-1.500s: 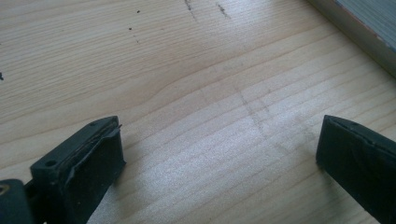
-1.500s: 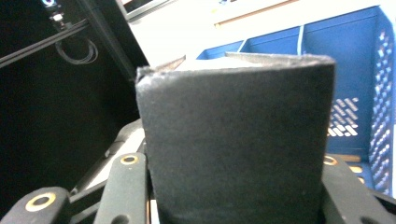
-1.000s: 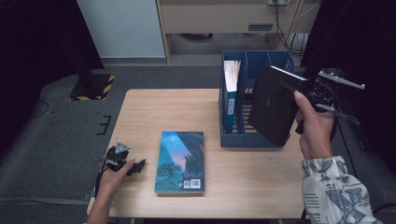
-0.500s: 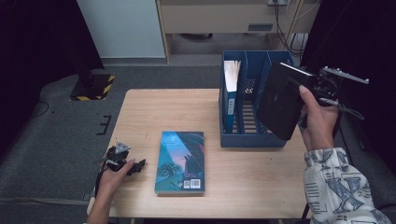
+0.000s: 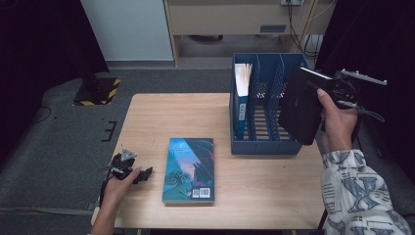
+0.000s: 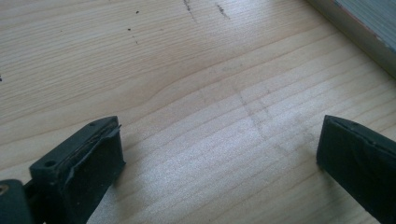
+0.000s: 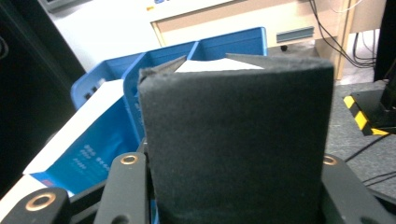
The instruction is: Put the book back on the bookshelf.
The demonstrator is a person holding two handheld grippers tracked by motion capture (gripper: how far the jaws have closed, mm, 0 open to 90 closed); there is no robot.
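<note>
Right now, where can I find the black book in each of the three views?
High view: the black book is at right, held by the right gripper beside the blue file rack.
Left gripper view: not in it.
Right gripper view: center.
Shared landmark: blue file rack.

3 books (image 5: 189,169) and 1 blue file rack (image 5: 266,144).

rack's right slot (image 5: 288,98) behind black book (image 5: 301,105)

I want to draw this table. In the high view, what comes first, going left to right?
Left gripper → blue book lying flat → blue rack → black book held up → right gripper.
</note>
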